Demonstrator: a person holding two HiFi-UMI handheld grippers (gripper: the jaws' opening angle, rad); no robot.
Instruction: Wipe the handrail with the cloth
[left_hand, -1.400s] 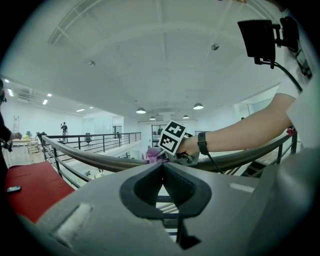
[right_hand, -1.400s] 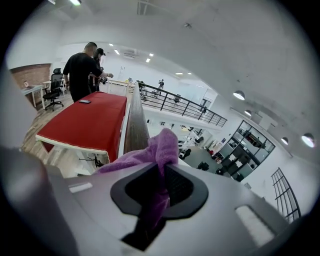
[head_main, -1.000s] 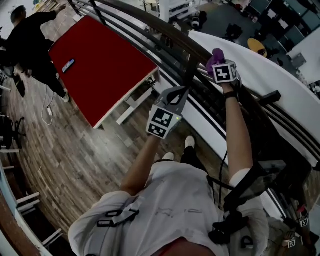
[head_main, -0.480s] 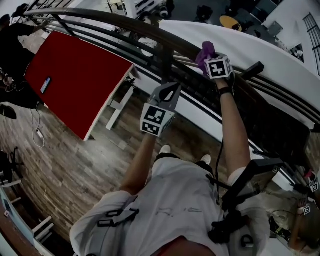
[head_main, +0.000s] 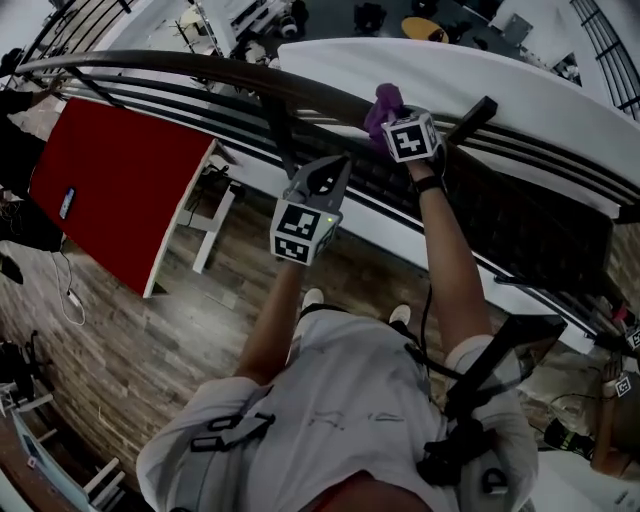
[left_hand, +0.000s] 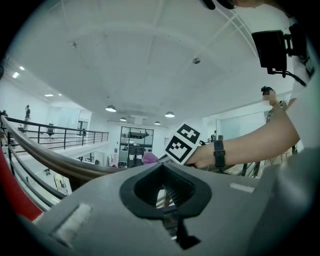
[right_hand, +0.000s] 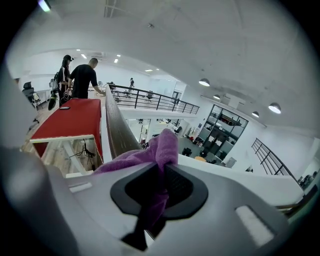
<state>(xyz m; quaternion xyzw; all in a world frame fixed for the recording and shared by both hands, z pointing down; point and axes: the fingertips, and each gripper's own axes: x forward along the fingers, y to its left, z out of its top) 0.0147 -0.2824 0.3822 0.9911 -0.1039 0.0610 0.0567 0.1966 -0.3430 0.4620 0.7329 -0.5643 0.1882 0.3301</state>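
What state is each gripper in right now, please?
Left gripper: closed, holding nothing.
Right gripper: closed on the purple cloth.

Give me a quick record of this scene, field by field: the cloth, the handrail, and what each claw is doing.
Right claw: shut on the purple cloth
Cloth position: bunched, up at the handrail top
Left claw: shut, empty, off the rail
Handrail look: dark, curved
Beyond the rail: red table, wood floor
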